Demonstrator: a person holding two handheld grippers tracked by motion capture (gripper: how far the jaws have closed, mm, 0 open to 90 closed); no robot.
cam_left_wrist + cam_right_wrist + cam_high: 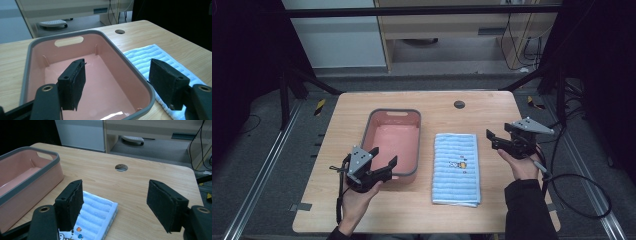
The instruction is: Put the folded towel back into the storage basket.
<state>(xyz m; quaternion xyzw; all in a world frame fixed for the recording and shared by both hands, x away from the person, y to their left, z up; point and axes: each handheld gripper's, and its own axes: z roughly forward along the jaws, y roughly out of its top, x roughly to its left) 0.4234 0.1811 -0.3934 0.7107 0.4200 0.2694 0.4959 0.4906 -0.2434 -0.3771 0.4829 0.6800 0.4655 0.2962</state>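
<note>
Nearest us, our left hand-held gripper [382, 161] hangs wide and empty over the near rim of the pink bin [377, 122]. Our right hand-held gripper [493, 140], also wide, hovers beside the folded blue towel [456, 169] on the counter [492, 107]. A shallow pinch might lift one layer and unfold it.

even overhead light, dark room edges; gripper views slightly soft, perhaps blurred.

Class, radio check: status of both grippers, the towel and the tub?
Left gripper open over tub. Right gripper open beside folded towel. Tub empty. Nothing blocking.
</note>
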